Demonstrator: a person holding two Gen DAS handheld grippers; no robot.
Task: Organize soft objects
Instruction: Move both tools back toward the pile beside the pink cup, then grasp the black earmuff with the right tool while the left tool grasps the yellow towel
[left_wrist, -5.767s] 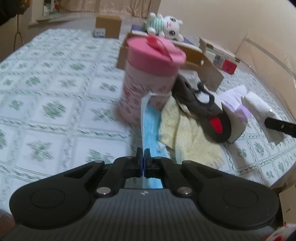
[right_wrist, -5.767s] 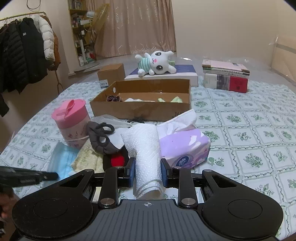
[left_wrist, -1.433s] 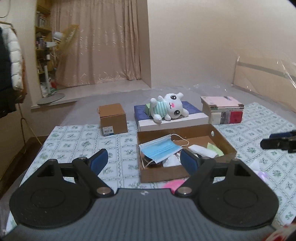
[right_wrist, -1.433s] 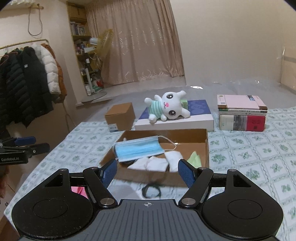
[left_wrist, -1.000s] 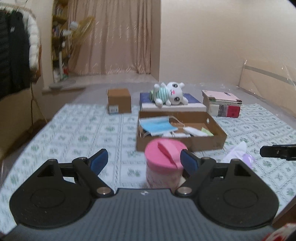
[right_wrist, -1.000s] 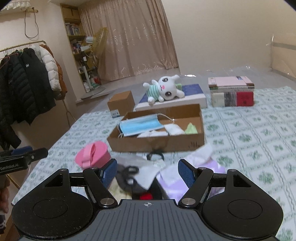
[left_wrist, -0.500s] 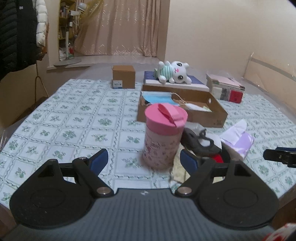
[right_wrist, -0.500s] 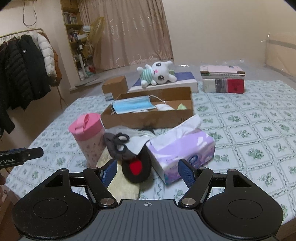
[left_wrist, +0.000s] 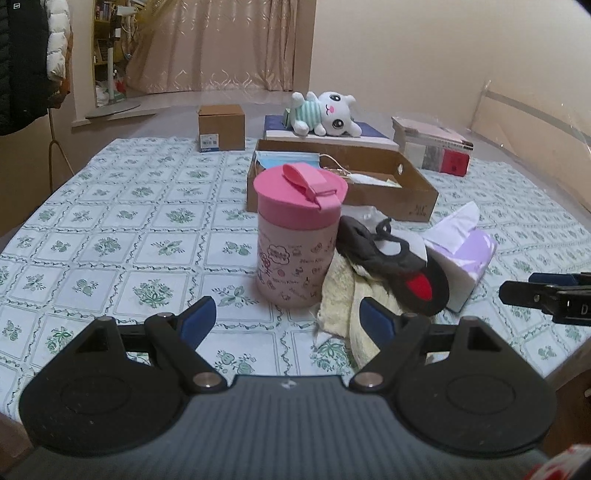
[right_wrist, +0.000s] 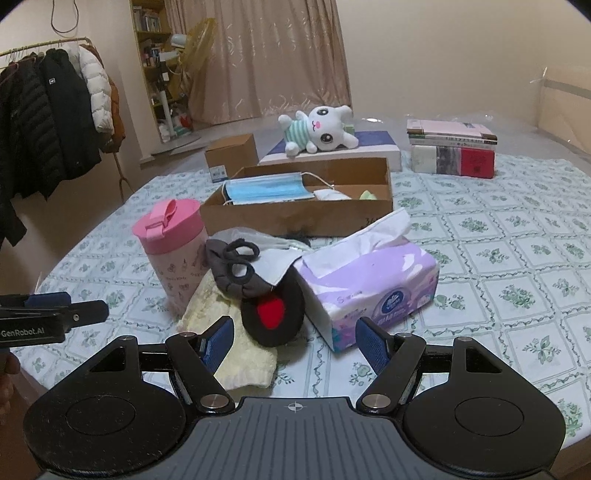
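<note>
A pale yellow cloth (left_wrist: 345, 295) (right_wrist: 236, 332) lies near the table's front edge, under a dark grey fabric piece with a red patch (left_wrist: 391, 258) (right_wrist: 258, 291). Behind them stands a cardboard tray (left_wrist: 373, 192) (right_wrist: 295, 218) that holds a blue face mask (right_wrist: 266, 190) (left_wrist: 284, 158) and white folded pieces. My left gripper (left_wrist: 286, 317) hangs open and empty in front of the pink cup (left_wrist: 299, 232) (right_wrist: 173, 247). My right gripper (right_wrist: 293, 339) is open too, empty, just short of the dark piece and the purple tissue pack (right_wrist: 373, 284) (left_wrist: 461, 254).
A white plush rabbit (right_wrist: 321, 129) lies on a flat box behind the tray. A small cardboard box (left_wrist: 221, 125) stands at the back left, a stack of books (right_wrist: 452, 151) at the back right. Coats (right_wrist: 48, 125) hang at the left.
Both grippers have sunk and tilted down toward the pile at the front of the table, so cup, cloth and tissue pack look larger. Both stay open and empty.
</note>
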